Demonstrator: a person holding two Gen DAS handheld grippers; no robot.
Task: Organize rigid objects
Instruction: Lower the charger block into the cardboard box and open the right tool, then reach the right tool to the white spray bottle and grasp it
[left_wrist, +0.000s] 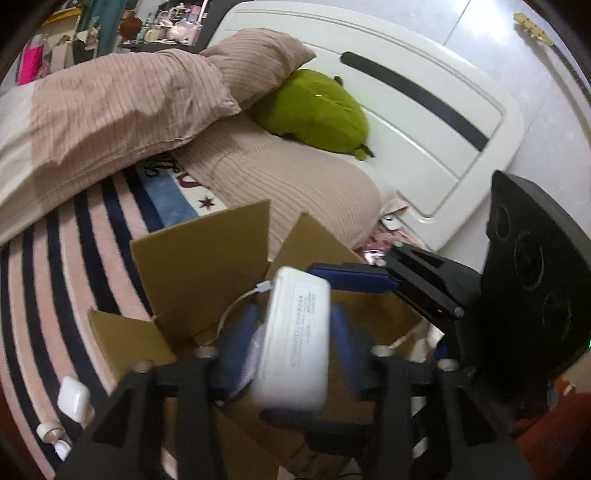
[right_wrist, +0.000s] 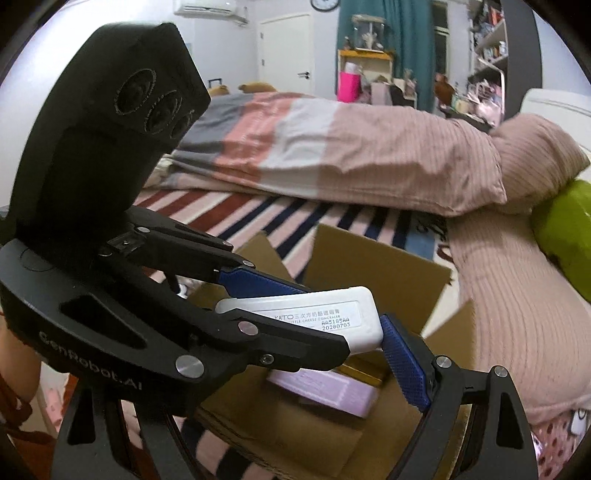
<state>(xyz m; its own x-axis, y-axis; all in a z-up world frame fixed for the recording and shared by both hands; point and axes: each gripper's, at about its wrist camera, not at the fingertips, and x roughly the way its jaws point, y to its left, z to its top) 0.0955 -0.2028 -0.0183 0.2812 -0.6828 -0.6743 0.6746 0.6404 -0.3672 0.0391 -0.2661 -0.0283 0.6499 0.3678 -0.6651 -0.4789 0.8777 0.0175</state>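
Observation:
A white box (left_wrist: 295, 343) with a printed label (right_wrist: 332, 314) hangs over an open cardboard carton (left_wrist: 199, 258) on the bed. My right gripper (right_wrist: 295, 317) is shut on the box lengthwise: one blue pad (right_wrist: 402, 362) meets its end, while the other finger is hidden behind the left gripper. From the right in the left wrist view comes the right gripper (left_wrist: 295, 343), one blue finger (left_wrist: 351, 277) at the box's far end. My left gripper (left_wrist: 295, 325) straddles the box's sides, open, with a sliver of gap at its left pad (left_wrist: 240, 332).
Inside the carton (right_wrist: 369, 266) lie a lilac box (right_wrist: 325, 391) and a thin white cable (left_wrist: 236, 306). A white square block (left_wrist: 74, 400) and a tape roll (left_wrist: 50, 430) sit on the striped blanket. Pillows, a green cushion (left_wrist: 314, 110) and the headboard lie beyond.

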